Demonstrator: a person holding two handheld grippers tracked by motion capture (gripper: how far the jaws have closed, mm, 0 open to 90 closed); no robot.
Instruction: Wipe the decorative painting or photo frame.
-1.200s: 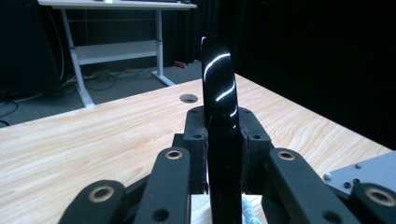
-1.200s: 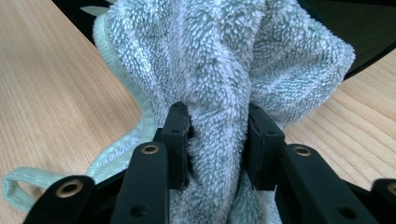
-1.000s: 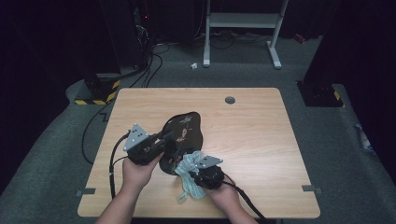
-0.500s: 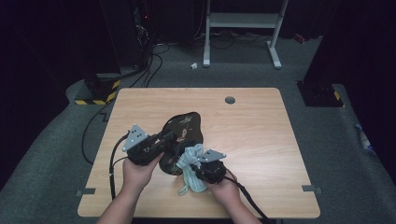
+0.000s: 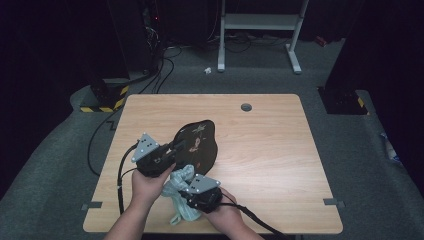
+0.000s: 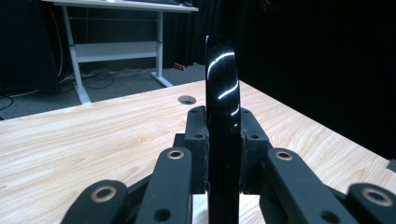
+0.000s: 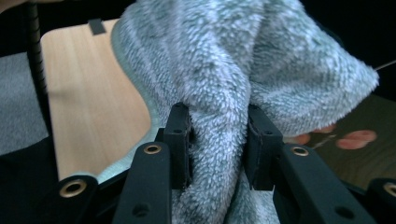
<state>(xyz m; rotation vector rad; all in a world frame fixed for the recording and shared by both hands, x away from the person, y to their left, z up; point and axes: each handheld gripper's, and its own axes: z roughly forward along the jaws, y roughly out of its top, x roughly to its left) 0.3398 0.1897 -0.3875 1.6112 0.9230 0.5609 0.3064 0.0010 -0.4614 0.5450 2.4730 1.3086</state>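
Right gripper (image 5: 186, 186): nearest the person; jaws clamped on a bunched grey cloth (image 5: 176, 192).
Cloth position: at the near table edge, just beside the plate's near rim; contact cannot be told.
Left gripper (image 5: 176, 146): jaws pinched on the rim of a black plate (image 5: 197, 142).
Plate position: tilted up off the table (image 5: 280, 150), near its middle.
Plate long axis: runs from the left gripper toward the far side.
Progress: both items gripped; wiping judged not yet completed.

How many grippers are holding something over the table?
2. The left gripper is clamped on the rim of the black plate, near the table's middle. The right gripper holds a grey cloth at the near edge, beside the plate.
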